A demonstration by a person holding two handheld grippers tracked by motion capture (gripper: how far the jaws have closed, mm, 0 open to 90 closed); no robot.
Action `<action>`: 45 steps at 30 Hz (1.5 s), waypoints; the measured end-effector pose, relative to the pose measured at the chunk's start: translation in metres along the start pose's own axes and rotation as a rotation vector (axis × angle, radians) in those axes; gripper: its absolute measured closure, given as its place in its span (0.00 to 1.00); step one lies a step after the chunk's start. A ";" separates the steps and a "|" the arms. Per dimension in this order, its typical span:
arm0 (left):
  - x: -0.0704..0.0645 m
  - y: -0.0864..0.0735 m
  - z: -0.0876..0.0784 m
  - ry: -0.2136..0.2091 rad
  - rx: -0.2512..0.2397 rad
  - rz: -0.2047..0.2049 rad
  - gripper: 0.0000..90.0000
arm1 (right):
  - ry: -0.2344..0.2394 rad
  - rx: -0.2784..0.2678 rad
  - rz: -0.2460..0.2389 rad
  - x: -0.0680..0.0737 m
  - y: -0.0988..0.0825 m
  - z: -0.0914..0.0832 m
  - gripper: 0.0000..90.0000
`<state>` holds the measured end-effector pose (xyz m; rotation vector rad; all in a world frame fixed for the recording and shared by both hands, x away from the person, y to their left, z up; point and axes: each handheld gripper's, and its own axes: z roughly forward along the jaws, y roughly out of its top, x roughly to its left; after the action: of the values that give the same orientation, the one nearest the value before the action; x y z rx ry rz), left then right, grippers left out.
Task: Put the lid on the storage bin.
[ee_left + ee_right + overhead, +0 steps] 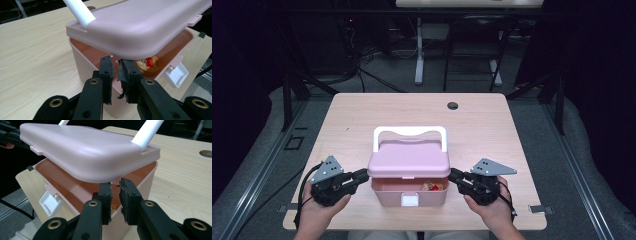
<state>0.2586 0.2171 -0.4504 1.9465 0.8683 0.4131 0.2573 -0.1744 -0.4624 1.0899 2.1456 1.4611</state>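
Two dark curtained walls and a grey floor strewn with cables surround the pale wooden bench (362, 120), which has a round cable hole (453, 105) near its far edge. Near the front edge, at the middle, stands the pink plastic box (409, 192) with a white latch (410, 201) on its front wall. Its pink rounded lid (408, 159), bearing a white carry handle (409, 133), is tilted up at the front, so the inside shows, with a small round amber jar with a red label (147, 65) lying within. The person's forearms enter from the bottom, one hand at each side of the box, both held low and pointing inward towards it. The left claw (361, 175) meets the lid's left edge, and the right claw (455, 175) meets its right edge. In each gripper view the black jaws stand nearly together with a narrow gap, their tips just under the lid's rim; whether they press on it I cannot tell.
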 end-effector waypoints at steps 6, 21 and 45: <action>0.000 -0.003 0.001 -0.003 0.005 -0.004 0.88 | 0.002 0.008 0.007 0.000 -0.003 0.000 0.87; -0.002 -0.007 0.001 -0.014 0.014 -0.011 0.88 | 0.002 0.013 0.017 -0.001 -0.008 -0.001 0.87; -0.002 -0.011 0.001 -0.018 0.028 -0.019 0.89 | -0.015 -0.002 0.049 -0.010 -0.007 -0.008 0.87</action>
<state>0.2535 0.2186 -0.4608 1.9633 0.8848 0.3734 0.2559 -0.1881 -0.4673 1.1565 2.1209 1.4716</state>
